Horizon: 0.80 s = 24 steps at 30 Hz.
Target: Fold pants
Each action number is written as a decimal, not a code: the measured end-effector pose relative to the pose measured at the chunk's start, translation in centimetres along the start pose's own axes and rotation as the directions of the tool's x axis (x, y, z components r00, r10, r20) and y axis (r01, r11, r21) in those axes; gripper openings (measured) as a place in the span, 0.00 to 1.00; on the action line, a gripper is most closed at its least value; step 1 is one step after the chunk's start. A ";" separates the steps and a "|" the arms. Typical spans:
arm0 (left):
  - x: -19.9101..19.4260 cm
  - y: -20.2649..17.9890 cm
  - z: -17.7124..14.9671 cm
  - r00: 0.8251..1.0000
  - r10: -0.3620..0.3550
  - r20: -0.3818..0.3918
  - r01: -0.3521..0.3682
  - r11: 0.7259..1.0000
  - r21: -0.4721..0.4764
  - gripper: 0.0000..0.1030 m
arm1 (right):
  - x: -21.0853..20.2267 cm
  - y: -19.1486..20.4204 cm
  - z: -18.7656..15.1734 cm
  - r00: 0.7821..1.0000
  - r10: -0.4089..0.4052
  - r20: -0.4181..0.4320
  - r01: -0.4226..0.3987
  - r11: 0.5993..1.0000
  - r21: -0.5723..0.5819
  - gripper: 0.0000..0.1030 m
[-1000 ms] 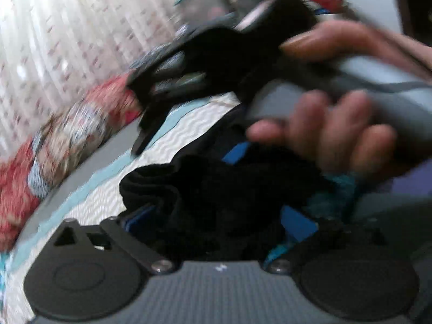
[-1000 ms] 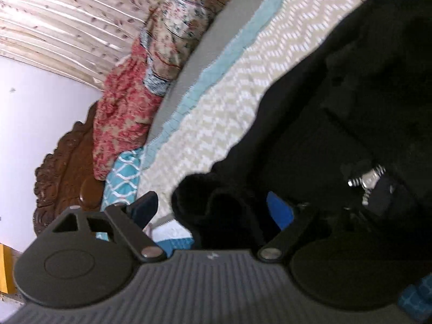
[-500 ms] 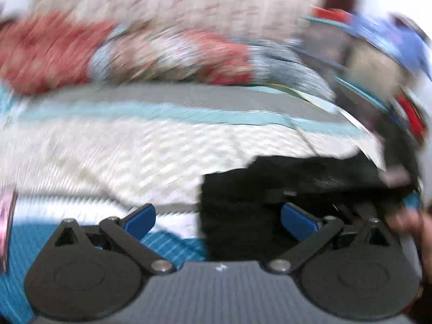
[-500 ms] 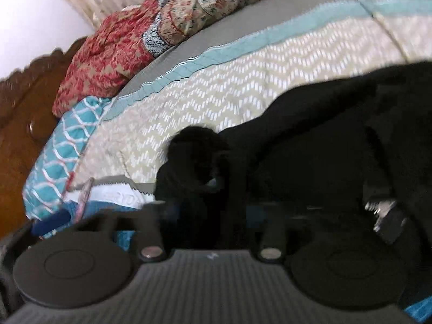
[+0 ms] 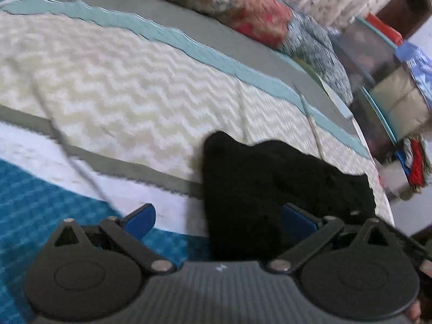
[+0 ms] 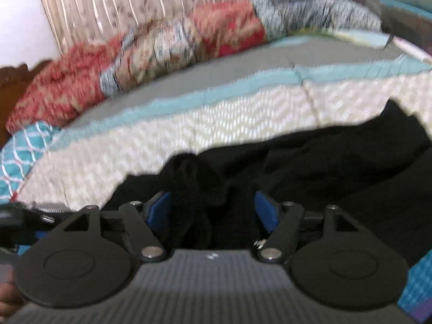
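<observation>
My right gripper (image 6: 213, 210) pinches bunched black pants (image 6: 337, 167); left gripper (image 5: 218, 217) wide, holding nothing — keep tension, lay flat on bed (image 5: 121, 86).

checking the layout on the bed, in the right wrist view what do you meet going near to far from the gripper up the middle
right gripper → black pants → cream zigzag band of the bedspread → light blue stripe → grey band → patchwork quilt → curtain
</observation>
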<state>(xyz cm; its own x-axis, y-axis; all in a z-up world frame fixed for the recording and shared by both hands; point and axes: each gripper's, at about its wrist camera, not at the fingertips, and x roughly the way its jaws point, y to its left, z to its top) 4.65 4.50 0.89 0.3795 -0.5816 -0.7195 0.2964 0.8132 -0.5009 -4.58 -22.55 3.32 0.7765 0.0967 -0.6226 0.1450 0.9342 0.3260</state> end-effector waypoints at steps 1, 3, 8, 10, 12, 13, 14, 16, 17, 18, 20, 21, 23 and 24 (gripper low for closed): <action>0.7 -0.3 0.0 1.000 -0.006 -0.016 0.006 1.000 0.007 1.00 | -1.0 -0.3 0.1 0.999 0.004 0.033 -0.004 1.000 -0.012 0.70; 2.6 -0.8 -0.2 0.997 -0.005 -0.076 0.005 1.000 0.003 0.93 | -2.4 -0.2 0.3 0.996 -0.016 0.093 0.018 1.000 -0.017 0.70; 4.7 -1.5 -1.7 0.992 0.016 -0.122 -0.015 1.000 0.009 0.74 | -5.7 -6.2 0.5 0.967 -0.174 0.187 0.161 0.983 0.086 0.83; 4.6 -1.8 -1.8 0.992 0.022 -0.120 -0.019 1.000 0.022 0.72 | -6.3 -9.6 0.8 0.951 -0.241 0.193 0.212 0.964 0.160 0.85; 4.5 -1.7 -1.8 0.992 0.015 -0.122 -0.014 1.000 0.008 0.72 | -6.3 -12.7 1.0 0.936 -0.297 0.188 0.258 0.944 0.206 0.86; 4.5 -1.6 -1.7 0.992 0.012 -0.123 -0.012 1.000 0.001 0.72 | -6.1 -14.3 1.2 0.931 -0.321 0.175 0.280 0.934 0.224 0.86; 4.5 -1.7 -1.7 0.992 0.013 -0.123 -0.014 1.000 -0.006 0.73 | -5.7 -15.4 1.3 0.931 -0.329 0.159 0.287 0.927 0.241 0.86; 4.5 -1.9 -1.7 0.992 0.027 -0.121 -0.028 1.000 -0.007 0.69 | -4.6 -18.1 1.5 0.943 -0.314 0.113 0.271 0.918 0.289 0.87; 4.5 -2.1 -1.6 0.992 0.037 -0.117 -0.037 0.999 0.001 0.54 | -4.0 -18.9 1.5 0.951 -0.295 0.090 0.255 0.915 0.311 0.87; 4.4 -2.4 -1.5 0.993 0.043 -0.110 -0.042 0.999 0.015 0.41 | -3.2 -19.8 1.5 0.961 -0.270 0.062 0.236 0.914 0.331 0.87; 4.0 -2.7 -1.1 0.994 0.052 -0.091 -0.050 0.998 0.026 0.26 | -1.6 -20.4 1.1 0.982 -0.187 0.018 0.167 0.914 0.371 0.85; 3.6 -2.6 -0.9 0.995 0.054 -0.078 -0.052 0.998 0.023 0.22 | -1.0 -20.0 0.9 0.989 -0.145 -0.001 0.135 0.916 0.378 0.76; 2.7 -2.2 -0.5 0.997 0.059 -0.051 -0.058 0.998 0.008 0.20 | -0.9 -18.2 0.8 0.987 -0.160 -0.027 0.161 0.934 0.319 0.38; 2.0 -2.1 -0.3 0.997 0.064 -0.035 -0.064 0.998 0.007 0.19 | -1.0 -17.2 1.0 0.986 -0.163 -0.040 0.167 0.935 0.312 0.34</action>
<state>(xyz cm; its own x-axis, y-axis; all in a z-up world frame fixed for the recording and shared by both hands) 4.56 1.66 0.35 0.3668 -0.5272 -0.7665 0.2777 0.8484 -0.4506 -7.22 -39.08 -0.96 0.7175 -0.0432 -0.6952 0.4565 0.7830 0.4226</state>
